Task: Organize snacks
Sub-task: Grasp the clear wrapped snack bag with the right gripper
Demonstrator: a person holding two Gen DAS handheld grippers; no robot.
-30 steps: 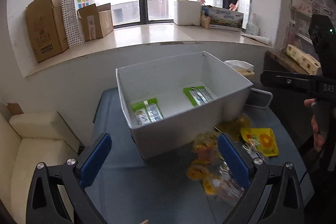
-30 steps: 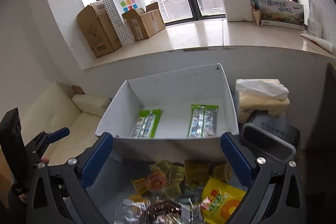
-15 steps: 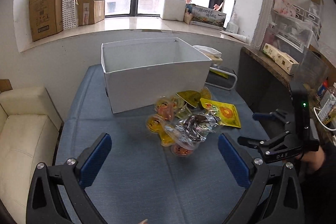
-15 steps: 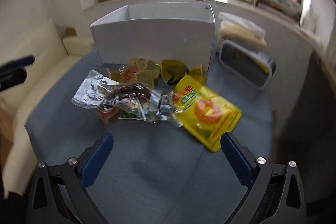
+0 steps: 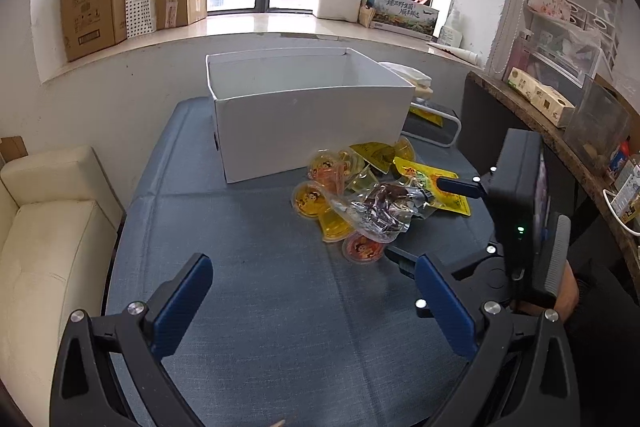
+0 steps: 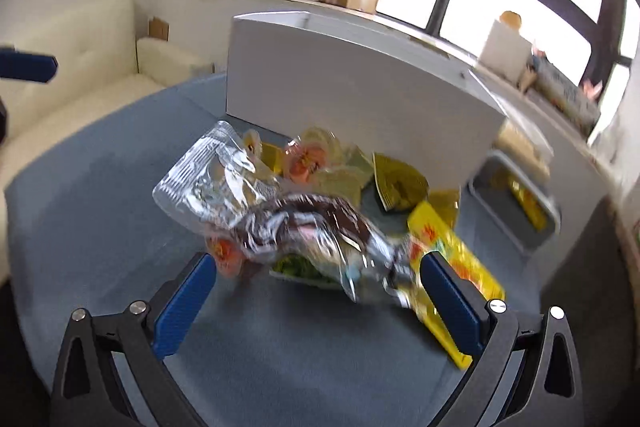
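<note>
Snacks (image 5: 360, 203) sit heaped mid-frame on the blue tabletop (image 5: 260, 291), just in front of the white box (image 5: 312, 123), w/ a clear foil pack (image 6: 280, 219) on top. Right gripper (image 6: 316, 291) hangs low over the pile's near edge, view blurred so labels are unreadable; fingers wide apart, straddling the foil pack, contact unclear. Left gripper (image 5: 312, 303) hovers over bare cloth at frame bottom, fingers wide, holding nothing.

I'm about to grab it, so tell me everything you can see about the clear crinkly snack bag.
The clear bag is crinkled, shiny plastic with dark brown pieces inside. It lies slumped on top of the snack pile, over the jelly cups and against the yellow packet, in front of the white box. The open right gripper is close to it, not touching.
</note>
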